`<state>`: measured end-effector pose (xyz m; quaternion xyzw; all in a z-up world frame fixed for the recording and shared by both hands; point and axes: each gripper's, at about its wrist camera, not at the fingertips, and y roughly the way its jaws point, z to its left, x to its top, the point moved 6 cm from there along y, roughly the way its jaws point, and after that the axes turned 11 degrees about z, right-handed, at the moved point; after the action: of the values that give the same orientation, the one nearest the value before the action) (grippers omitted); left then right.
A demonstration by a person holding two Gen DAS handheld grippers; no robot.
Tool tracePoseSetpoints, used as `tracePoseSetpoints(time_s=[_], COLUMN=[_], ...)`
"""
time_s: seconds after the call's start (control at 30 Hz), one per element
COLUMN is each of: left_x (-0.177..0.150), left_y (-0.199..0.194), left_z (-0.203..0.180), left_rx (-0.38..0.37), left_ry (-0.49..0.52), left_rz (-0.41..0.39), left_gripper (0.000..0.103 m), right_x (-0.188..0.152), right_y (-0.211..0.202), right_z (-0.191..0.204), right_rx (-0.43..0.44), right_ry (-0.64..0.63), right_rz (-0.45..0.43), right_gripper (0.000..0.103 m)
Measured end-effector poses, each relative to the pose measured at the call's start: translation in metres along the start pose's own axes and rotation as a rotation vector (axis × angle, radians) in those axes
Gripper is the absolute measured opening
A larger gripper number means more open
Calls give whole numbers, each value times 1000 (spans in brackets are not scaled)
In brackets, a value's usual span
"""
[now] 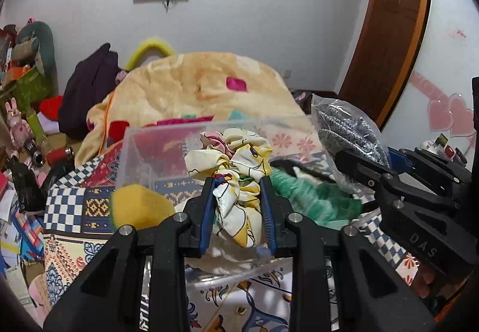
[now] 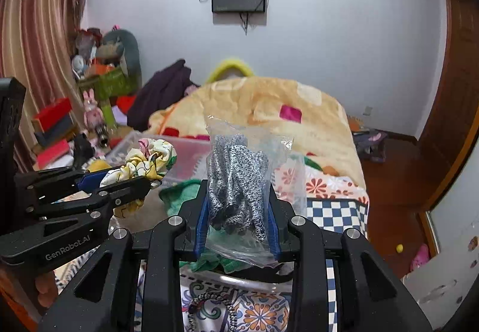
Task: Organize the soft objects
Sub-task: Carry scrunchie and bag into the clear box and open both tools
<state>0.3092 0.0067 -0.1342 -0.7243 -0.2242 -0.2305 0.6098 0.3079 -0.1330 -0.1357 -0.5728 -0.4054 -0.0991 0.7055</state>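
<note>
On my left, the left gripper point(image 1: 238, 197) reaches forward and level over the bed, its blue-padded fingers point(image 1: 207, 212) clamped on a crumpled cream scrunchie point(image 1: 236, 164) printed with cartoon figures; the fabric bulges up past the fingertips, held above the clear plastic bin point(image 1: 134, 146); a yellow sponge point(image 1: 137, 206) lies at the bin's left and a green knit cloth point(image 1: 311, 197) at its right; further right, my right gripper point(image 2: 238, 212) points the same way, raised a little, its fingers squeezing a clear bag of grey-and-white speckled cord point(image 2: 236, 173), upright above the patterned bedspread point(image 2: 335, 209).
</note>
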Motion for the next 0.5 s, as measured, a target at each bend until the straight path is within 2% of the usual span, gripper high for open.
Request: tracePoseSetpoints(time_s=[0.23,0.3,0.37,0.5], left_x=[-6,-8,-9,-11], left_y=[20,22,23,21], left_z=[4,4,5,5], left_rx=[17,19,17,13], left_ry=[15,16,12,3], left_rz=[44,52,56,59], left_gripper=[28,34,49,52], right_x=[-2,-3,-4,-3], right_y=[18,20,21,14], right_z=[0,1,2,0], right_rx=[-11,-15,-12,-10], right_ry=[-14,-19,-26,-25], right_rz=[59,70,86,83], right_gripper=[30,31,32,42])
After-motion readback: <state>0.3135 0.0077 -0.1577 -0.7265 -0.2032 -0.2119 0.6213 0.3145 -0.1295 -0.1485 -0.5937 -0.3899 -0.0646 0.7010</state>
